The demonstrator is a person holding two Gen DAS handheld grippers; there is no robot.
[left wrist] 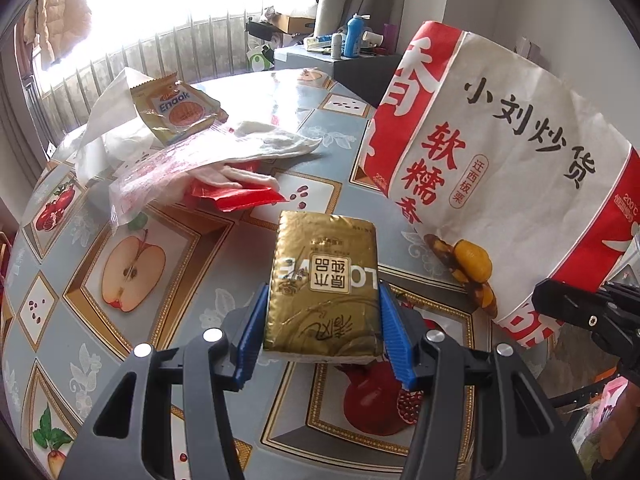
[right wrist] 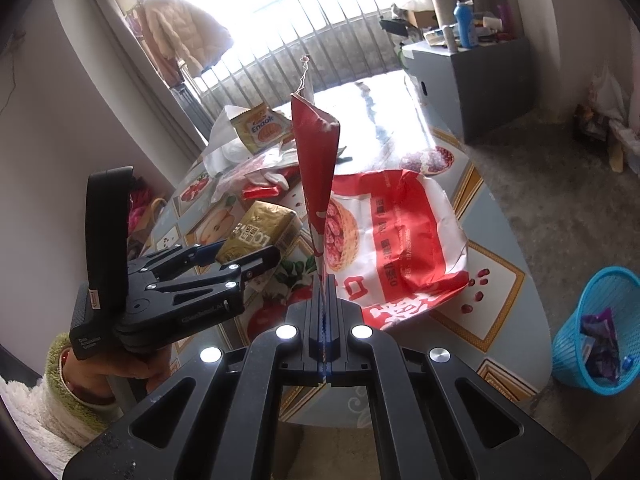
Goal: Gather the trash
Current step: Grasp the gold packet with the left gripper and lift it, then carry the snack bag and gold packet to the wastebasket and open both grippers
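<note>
Left gripper (left wrist: 322, 332) has its blue pads (left wrist: 394, 340) pressed on both long sides of the gold tissue pack (left wrist: 324, 280), pack lifted a little off the table (left wrist: 60, 264); the right wrist view shows the same grip from the side. Pack looks soft and squashy under a slick foil-like wrapper, light, not fragile; side pinch near its near end is fine, but I'd expect it to droop or slide if the squeeze is slack, so a mid-body hold is safer. Right gripper (right wrist: 323, 280) is pressed fully together on the edge of the red-and-white paper bag (right wrist: 400, 236), holding one flap up like a thin blade; the bag body sags open onto the table at about 2 o'clock from the pack. Thin crinkly paper, light, floppy, tears if yanked; a rim hold is right for keeping the mouth open. Remaining litter sits at 10–11 o'clock from the pack: red wrapper (left wrist: 240, 196), clear plastic film (left wrist: 156, 180), Enaak packet (left wrist: 176, 108), all thin, light and slippery; pinch an edge. Blue basket (right wrist: 596, 328) on the floor at 4 o'clock in the right view.
</note>
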